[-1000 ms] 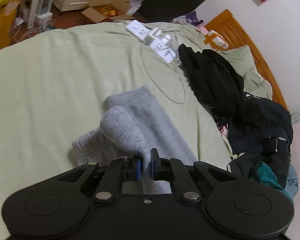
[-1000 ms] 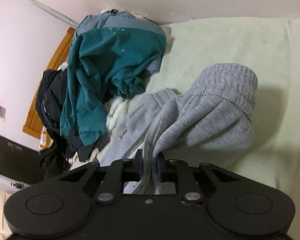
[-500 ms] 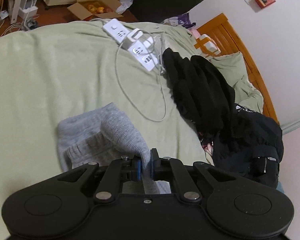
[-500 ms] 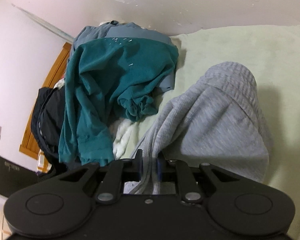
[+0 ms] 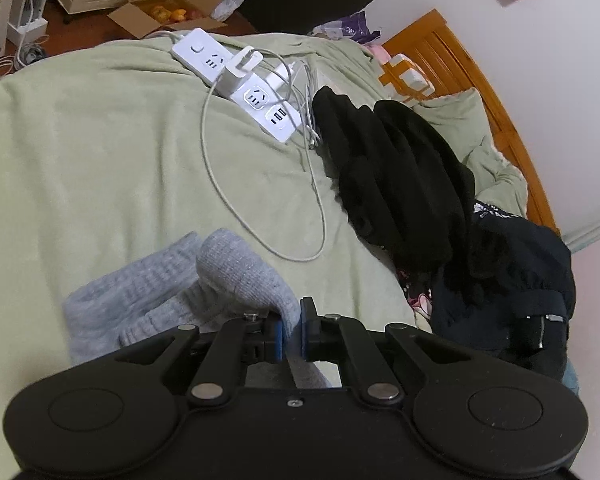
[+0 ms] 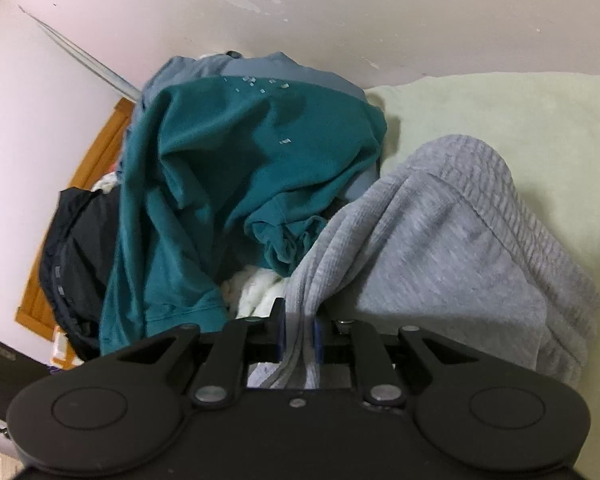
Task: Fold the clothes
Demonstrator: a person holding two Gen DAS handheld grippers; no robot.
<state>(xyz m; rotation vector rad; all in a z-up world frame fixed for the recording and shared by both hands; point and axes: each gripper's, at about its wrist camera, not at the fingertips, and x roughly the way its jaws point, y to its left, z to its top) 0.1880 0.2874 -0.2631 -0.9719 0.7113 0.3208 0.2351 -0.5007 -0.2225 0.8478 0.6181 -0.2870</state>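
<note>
Meanwhile both tongs, left tongs [image 5: 291, 330] and right tongs [image 6: 299, 332], were clamped nearly together on the grey garment [image 6: 440, 240] beside the teal shirt [image 6: 228, 176].

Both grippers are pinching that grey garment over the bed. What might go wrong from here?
The grey sweatpants could snag the white charging cable looped on the green blanket just ahead, tugging the power strip. In the right view the grey fabric hangs against the teal shirt on the pile, so it might drag that along. Each gripper, left and right, pinches only an edge, which may slip.
</note>
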